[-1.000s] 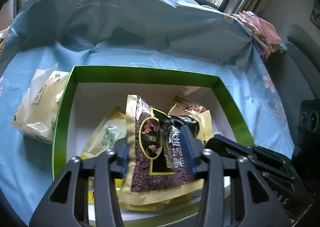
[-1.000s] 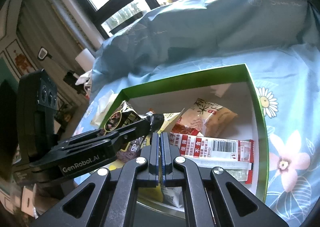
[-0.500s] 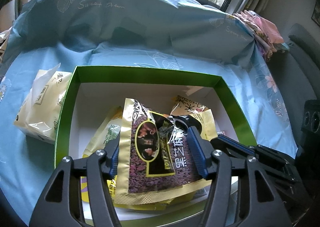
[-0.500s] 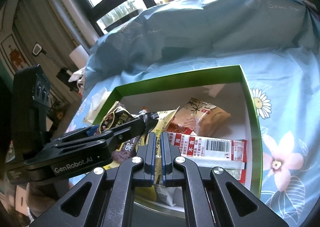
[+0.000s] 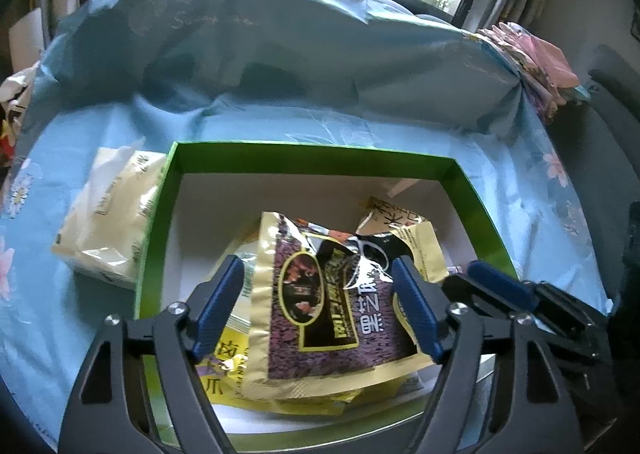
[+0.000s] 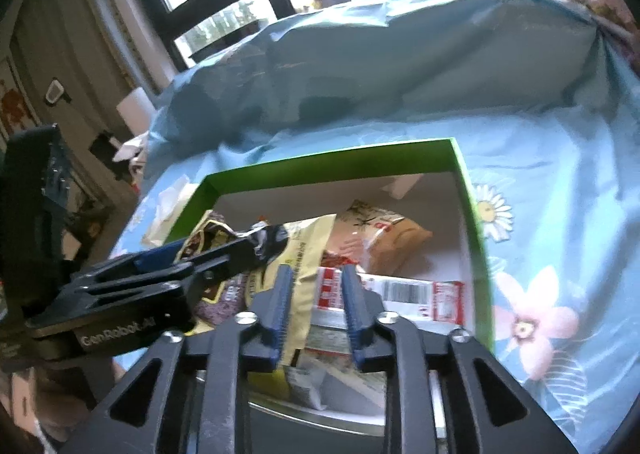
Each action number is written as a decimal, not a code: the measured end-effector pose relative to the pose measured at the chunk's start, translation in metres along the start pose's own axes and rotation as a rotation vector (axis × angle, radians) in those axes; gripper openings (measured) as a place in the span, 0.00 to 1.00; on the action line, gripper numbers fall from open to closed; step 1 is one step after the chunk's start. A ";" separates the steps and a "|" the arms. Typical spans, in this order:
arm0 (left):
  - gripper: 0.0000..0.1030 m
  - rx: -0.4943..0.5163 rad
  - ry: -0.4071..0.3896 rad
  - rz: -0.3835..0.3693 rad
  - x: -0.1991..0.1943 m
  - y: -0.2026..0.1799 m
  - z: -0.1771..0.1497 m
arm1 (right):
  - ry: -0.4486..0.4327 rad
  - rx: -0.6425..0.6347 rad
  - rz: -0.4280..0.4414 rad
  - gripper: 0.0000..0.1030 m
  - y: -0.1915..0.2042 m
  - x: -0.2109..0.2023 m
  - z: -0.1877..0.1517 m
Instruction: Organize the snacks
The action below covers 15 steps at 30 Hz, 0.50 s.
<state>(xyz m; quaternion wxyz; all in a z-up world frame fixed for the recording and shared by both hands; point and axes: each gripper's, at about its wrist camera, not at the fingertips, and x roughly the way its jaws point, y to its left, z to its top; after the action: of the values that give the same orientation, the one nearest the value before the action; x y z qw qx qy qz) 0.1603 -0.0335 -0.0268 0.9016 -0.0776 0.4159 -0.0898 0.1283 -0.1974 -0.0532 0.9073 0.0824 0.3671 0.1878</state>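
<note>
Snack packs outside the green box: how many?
1: a pale yellow pack on the blue cloth, against the green box at its left wall. Others may be hidden.

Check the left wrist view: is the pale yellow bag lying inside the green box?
No, the pale yellow bag lies on the blue cloth outside the green box, against its left wall.

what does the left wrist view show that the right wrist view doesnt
Only the left wrist view shows the full pale yellow packet lying outside the box on the blue sheet.

Only the right wrist view shows the red and white barcode packet inside the box.

Both show the green box, the gold and purple snack bag, and the opening left gripper over it.
</note>
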 end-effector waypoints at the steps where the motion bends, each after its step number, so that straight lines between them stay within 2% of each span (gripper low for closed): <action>1: 0.80 0.002 -0.006 0.006 -0.002 0.001 0.000 | -0.010 -0.005 -0.027 0.42 0.000 -0.004 0.000; 3: 0.90 0.006 -0.019 0.031 -0.010 0.000 0.001 | -0.029 -0.022 -0.064 0.53 0.002 -0.012 0.001; 6: 1.00 0.021 -0.038 0.074 -0.020 -0.001 0.000 | -0.051 -0.063 -0.106 0.59 0.008 -0.028 0.001; 8: 0.99 0.031 -0.058 0.105 -0.032 -0.002 -0.001 | -0.061 -0.084 -0.125 0.64 0.012 -0.037 0.001; 9: 0.99 0.033 -0.066 0.117 -0.036 -0.002 -0.001 | -0.064 -0.092 -0.130 0.73 0.015 -0.041 0.001; 11: 1.00 0.030 -0.079 0.124 -0.047 -0.001 -0.003 | -0.073 -0.111 -0.138 0.80 0.019 -0.049 0.000; 15: 1.00 0.006 -0.088 0.109 -0.064 0.000 -0.006 | -0.073 -0.147 -0.131 0.81 0.031 -0.060 -0.002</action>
<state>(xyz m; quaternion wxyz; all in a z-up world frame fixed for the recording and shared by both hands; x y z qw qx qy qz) 0.1143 -0.0195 0.0166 0.9229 -0.0562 0.3790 -0.0383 0.0784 -0.1937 -0.0075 0.9339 -0.0018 0.3239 0.1512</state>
